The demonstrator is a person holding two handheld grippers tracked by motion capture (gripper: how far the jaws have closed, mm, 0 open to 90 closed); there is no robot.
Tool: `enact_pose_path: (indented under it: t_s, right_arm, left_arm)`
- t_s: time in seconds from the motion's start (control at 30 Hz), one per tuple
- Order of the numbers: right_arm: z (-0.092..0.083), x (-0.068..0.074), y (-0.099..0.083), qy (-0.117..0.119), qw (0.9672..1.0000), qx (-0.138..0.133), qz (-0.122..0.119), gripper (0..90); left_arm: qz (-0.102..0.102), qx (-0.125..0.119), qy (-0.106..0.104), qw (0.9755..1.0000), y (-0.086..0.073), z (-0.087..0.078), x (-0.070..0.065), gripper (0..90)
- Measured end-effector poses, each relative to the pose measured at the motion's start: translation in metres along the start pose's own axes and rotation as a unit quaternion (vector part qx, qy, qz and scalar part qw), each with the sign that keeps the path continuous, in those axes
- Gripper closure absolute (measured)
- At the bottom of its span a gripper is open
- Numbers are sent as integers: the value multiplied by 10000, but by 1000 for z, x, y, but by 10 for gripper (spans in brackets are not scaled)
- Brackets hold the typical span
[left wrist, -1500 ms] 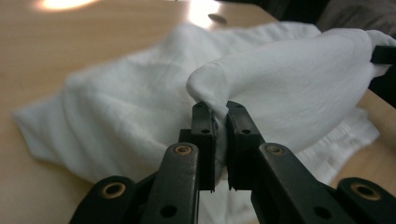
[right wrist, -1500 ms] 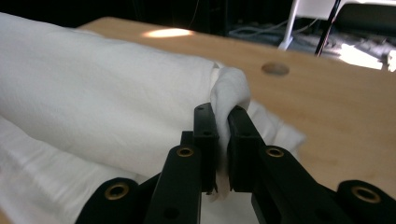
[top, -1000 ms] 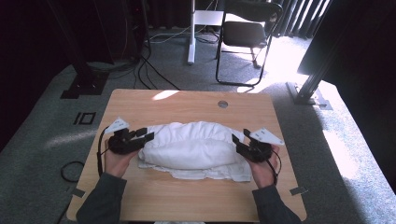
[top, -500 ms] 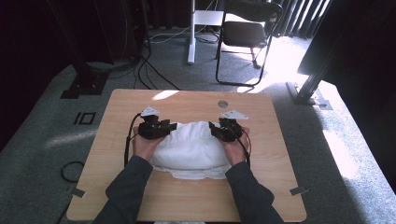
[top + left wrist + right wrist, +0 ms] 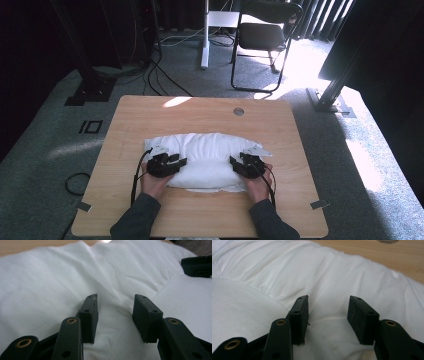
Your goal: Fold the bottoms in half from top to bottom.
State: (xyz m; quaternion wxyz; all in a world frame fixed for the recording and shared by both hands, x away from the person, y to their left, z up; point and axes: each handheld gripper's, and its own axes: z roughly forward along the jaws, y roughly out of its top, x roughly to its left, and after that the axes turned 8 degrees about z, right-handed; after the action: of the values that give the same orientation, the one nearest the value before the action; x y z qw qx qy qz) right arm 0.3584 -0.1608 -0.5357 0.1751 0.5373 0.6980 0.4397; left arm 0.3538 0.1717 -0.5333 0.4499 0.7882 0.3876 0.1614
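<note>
A puffy white pillow [image 5: 210, 150] lies across the middle of the wooden table [image 5: 200, 107]. My left gripper [image 5: 179, 162] sits on its near left part and my right gripper [image 5: 235, 163] on its near right part, both pointing inward. In the left gripper view the jaws [image 5: 115, 302] stand partly apart with a bulge of pillow fabric [image 5: 50, 277] pinched between the pads. In the right gripper view the jaws [image 5: 328, 303] have just been closing a little, and they hold a fold of the fabric [image 5: 337, 270]. The right gripper's black body [image 5: 197, 265] shows far off.
A flatter white layer [image 5: 210, 189] pokes out under the pillow's near edge. A round grommet [image 5: 238, 111] sits in the table's far side. Beyond the table stand a black chair [image 5: 265, 35] and a white post [image 5: 204, 35], with cables on the carpet.
Both hands rose and came inward with the pillow, then sank back toward the near side. The pillow now lies flat and wider on the table.
</note>
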Motion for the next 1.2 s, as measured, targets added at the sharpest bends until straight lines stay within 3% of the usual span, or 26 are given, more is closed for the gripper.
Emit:
enact_pose_path:
  t_s: [0.07, 0.2, 0.37, 0.43, 0.5, 0.63, 0.7, 0.73, 0.77, 0.8, 0.9, 1.2]
  right_arm:
    - [1, -3, -10, -4, 10000, 65, 27, 506]
    - [1, -2, -16, -50, 9999, 94, -17, 509]
    - [-7, -6, -21, -111, 9999, 56, -22, 510]
    - [-11, -10, -25, -360, 9992, 61, -179, 523]
    - [-12, -14, -27, -260, 9995, 169, -58, 523]
    - [-12, -16, -27, -259, 9995, 187, -54, 523]
    - [-9, -16, -28, -253, 9994, 231, -72, 524]
    - [-9, -16, -28, -253, 9994, 231, -72, 524]
    - [-9, -16, -29, -252, 9994, 238, -75, 524]
    - [-8, -16, -29, -249, 9994, 240, -76, 524]
    - [-8, -16, -29, -222, 9994, 247, -72, 524]
    - [-8, -16, -29, -220, 9994, 252, -86, 524]
  left_arm:
    - [99, -45, 100, 9999, -9, -2, 0, 562]
    - [-47, -11, 180, 9998, -19, -6, 6, 565]
    - [-134, 142, 561, 9982, -30, -19, 18, 574]
    - [-308, 257, 651, 9971, -37, -24, 27, 567]
    - [-361, 297, 655, 9968, -39, -26, 29, 560]
    - [-318, 385, 898, 9947, -40, -29, 33, 558]
    - [-303, 415, 1081, 9928, -41, -28, 34, 462]
    - [-307, 420, 1135, 9922, -41, -28, 34, 462]
    - [-295, 450, 1292, 9902, -40, -27, 34, 425]
    - [-326, 458, 1335, 9895, -40, -27, 35, 346]
    - [-451, 498, 1394, 9880, -39, -26, 39, 264]
    - [-693, 379, 1193, 9897, -40, -27, 46, 256]
